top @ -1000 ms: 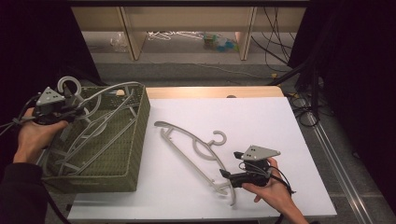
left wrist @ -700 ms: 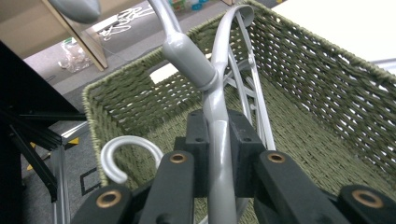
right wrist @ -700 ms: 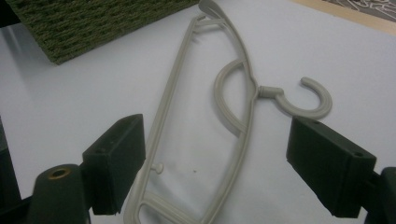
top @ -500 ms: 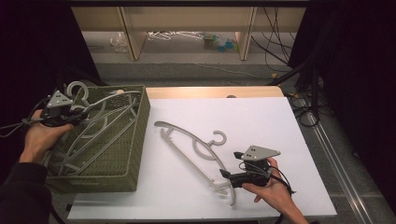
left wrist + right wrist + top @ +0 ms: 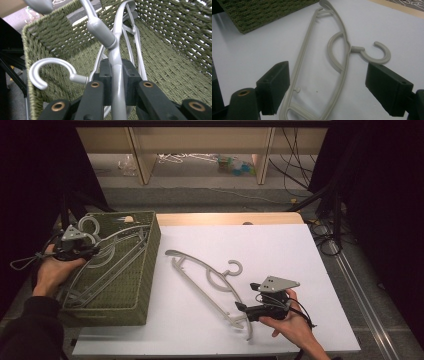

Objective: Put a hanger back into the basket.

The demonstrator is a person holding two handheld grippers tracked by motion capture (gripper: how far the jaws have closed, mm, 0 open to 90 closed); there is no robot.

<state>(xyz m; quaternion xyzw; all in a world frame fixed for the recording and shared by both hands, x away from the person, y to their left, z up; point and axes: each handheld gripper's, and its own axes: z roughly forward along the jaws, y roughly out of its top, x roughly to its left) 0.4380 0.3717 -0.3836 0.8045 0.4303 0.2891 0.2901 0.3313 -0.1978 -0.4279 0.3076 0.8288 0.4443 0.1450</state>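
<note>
**Hanger held over the basket**

Our left gripper [image 5: 92,252] is clamped on a grey hanger [image 5: 110,42] inside the green woven basket [image 5: 132,285]. Our right gripper [image 5: 240,309] rests on the white counter [image 5: 280,250], jaws apart around the end of a beige hanger [image 5: 337,57] lying flat there.

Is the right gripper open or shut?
Open: the right gripper has its jaws spread wide, straddling the hanger flat on the table, pads clear of it.

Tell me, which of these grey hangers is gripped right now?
The hanger in the green basket: the left gripper has its jaws shut on that hanger's arm. The hanger on the white table lies free between the right gripper's open jaws.
</note>
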